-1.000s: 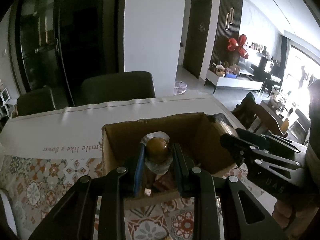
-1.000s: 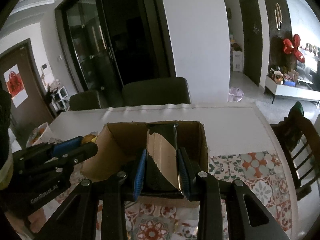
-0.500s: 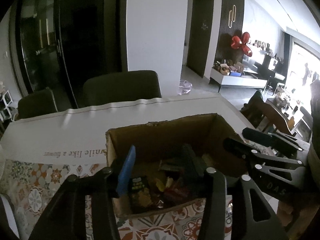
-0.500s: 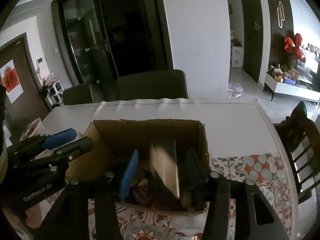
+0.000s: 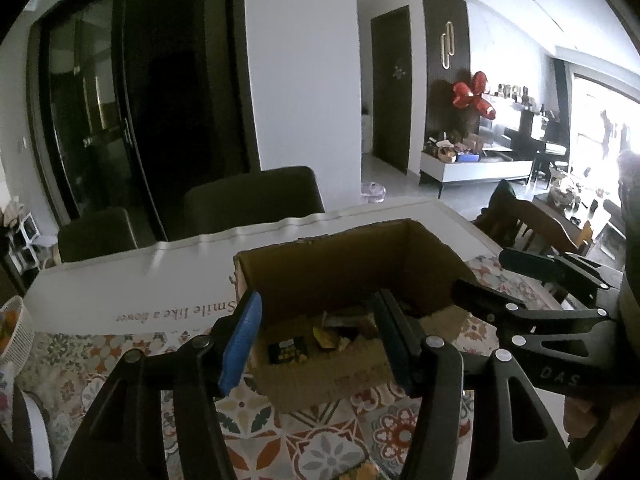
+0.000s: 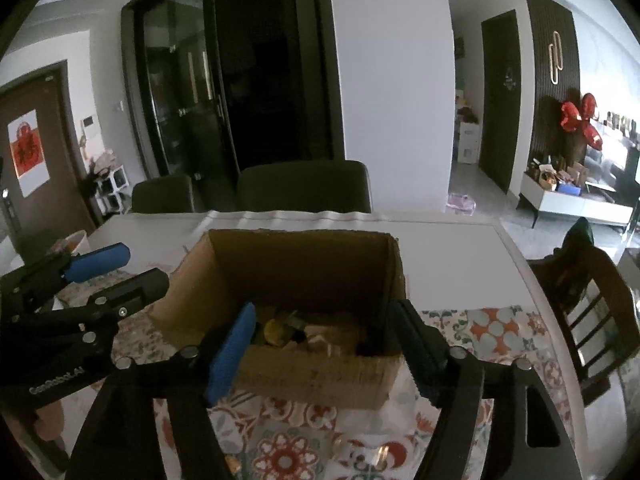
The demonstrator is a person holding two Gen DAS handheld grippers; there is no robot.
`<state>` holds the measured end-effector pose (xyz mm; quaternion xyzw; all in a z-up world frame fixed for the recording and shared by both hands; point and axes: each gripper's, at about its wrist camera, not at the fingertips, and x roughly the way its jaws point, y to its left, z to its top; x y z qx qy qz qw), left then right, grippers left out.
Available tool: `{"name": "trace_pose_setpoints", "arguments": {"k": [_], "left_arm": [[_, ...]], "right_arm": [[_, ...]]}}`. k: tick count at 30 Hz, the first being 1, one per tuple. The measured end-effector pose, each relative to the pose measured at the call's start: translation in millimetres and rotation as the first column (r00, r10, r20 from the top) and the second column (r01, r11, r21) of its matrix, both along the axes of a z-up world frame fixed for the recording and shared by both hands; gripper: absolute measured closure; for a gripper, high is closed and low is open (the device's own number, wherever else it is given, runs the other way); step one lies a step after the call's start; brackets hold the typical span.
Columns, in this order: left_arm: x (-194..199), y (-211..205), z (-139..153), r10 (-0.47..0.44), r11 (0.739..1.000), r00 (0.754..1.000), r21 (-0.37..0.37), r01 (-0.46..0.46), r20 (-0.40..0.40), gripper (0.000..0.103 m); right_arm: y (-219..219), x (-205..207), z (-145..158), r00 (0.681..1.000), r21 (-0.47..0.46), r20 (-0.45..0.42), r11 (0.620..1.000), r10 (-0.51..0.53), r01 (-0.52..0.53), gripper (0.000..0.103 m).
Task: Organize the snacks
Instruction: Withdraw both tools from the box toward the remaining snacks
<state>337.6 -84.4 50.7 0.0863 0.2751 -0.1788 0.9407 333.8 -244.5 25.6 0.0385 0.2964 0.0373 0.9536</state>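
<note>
I find the cardboard box [image 5: 344,276] standing open on the patterned cloth [image 5: 320,440] of the tabletop [image 6: 448,256], snack packets [image 5: 316,340] lying loose in its bottom. My left tool [image 5: 316,340] and right tool [image 6: 320,344] both hang before its near wall, jaws just opened, parted and gripping nothing.

My left tongs [image 5: 320,334] just been opening, jaws apart, nothing between pads, hovering at near edge of cardboard box [image 5: 348,264]. Snacks [image 5: 320,336] lie loose inside box. Right tongs [image 5: 500,276] at right of box, also parted. Box on patterned bench [image 5: 304,440].
</note>
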Motion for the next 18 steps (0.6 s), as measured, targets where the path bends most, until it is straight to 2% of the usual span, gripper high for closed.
{"name": "trace_pose_setpoints", "arguments": {"k": [7,9,13,18], "left_arm": [[-27,6,-6,-0.040,0.999,0.999,0.006,0.040,0.021,0.045],[-35,8,-9,-0.053,0.999,0.998,0.012,0.053,0.041,0.042],[-49,11,-20,-0.092,0.995,0.995,0.028,0.091,0.049,0.040],[-62,19,-39,-0.099,0.994,0.994,0.055,0.097,0.041,0.038]], "right_arm": [[6,-30,-6,1.000,0.037,0.007,0.999,0.005,-0.005,0.030],[7,-38,-10,1.000,0.042,0.006,0.999,-0.001,0.001,0.030],[13,-49,-21,1.000,0.046,-0.012,0.999,-0.001,0.001,0.026],[22,-63,-36,1.000,0.037,-0.025,0.999,0.001,0.000,0.025]]}}
